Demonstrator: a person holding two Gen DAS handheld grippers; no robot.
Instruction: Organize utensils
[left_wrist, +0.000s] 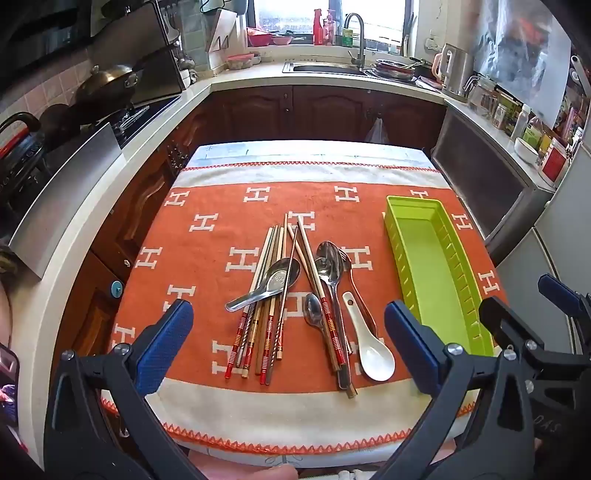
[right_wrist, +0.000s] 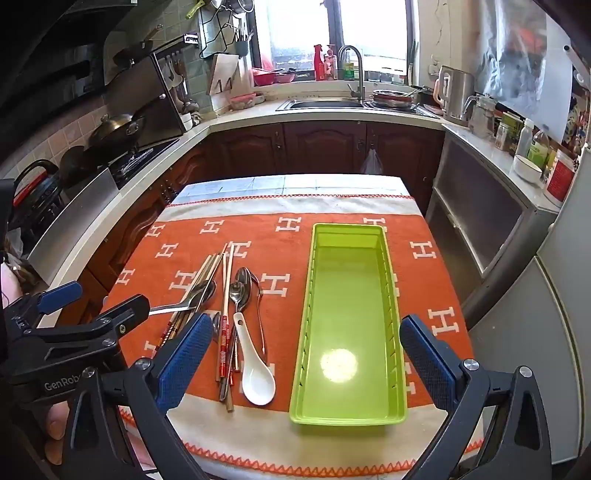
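Holding: I am keeping both grippers above the near edge of the table, tilted down toward it.
Left gripper (left_wrist: 288, 343): its blue-padded jaws are standing wide apart and gripping nothing; the utensil pile is lying on the cloth beyond them, untouched.
Right gripper (right_wrist: 301, 356): I am seeing it spread just as wide, holding nothing, its view framing the near end of the green tray (right_wrist: 314, 415) without touching it.
Utensils: chopsticks (left_wrist: 271, 295), metal spoons (left_wrist: 328, 262) and a metal soup spoon (left_wrist: 273, 280) are lying crossed over one another in a loose heap mid-table.
White ceramic spoon (left_wrist: 373, 350): it is lying bowl toward me at the heap's right edge, just beside the chopsticks with red-banded ends.
Green tray: it is sitting lengthwise on the cloth to the right of the heap, apart from it, with nothing inside.
Orange cloth (left_wrist: 207, 258): it is covering the table under everything.
Background: a sink (right_wrist: 325, 103) under the window is showing across the kitchen.
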